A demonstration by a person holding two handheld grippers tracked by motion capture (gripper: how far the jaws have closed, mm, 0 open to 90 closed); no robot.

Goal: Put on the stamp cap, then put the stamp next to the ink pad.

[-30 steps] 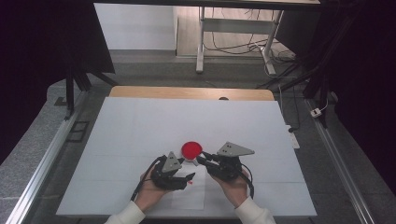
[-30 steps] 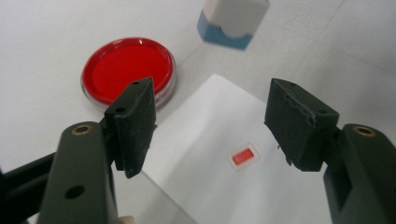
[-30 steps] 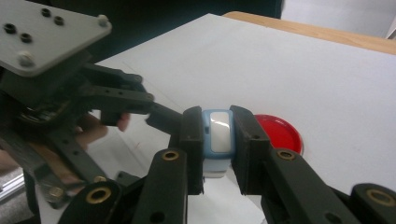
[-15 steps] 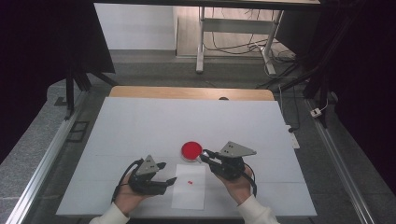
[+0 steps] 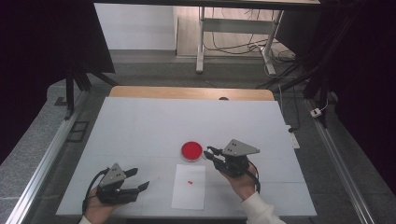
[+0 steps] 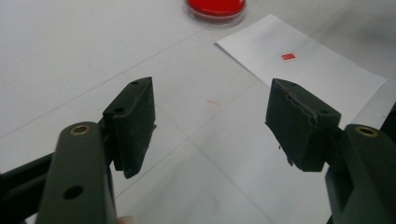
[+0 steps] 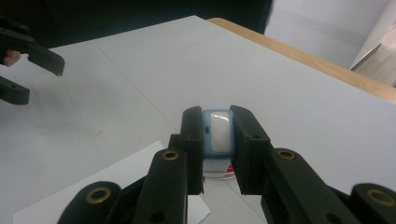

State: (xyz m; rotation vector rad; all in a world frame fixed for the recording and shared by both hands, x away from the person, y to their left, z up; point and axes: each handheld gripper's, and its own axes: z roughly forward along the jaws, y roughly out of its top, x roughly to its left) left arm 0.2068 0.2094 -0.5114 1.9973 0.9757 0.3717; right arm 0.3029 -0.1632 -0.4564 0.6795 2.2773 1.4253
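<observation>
The right hand-held gripper [image 7: 215, 140] is clamped on a small pale-blue block [image 7: 217, 130] beside the red dish [image 5: 192, 150]. The left hand-held gripper [image 5: 135, 179], jaws apart and empty, sits near-left of the white paper [image 5: 189, 186] on the tabletop [image 5: 140, 126].

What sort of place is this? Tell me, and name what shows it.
Probably a lab or test workshop: a white table set in a metal frame, loose cables on the floor behind it, and dark screens at the sides.

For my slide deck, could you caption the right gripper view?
Right hand-held gripper shut on a small light-blue rectangular block with a pale face, above the white table.
</observation>
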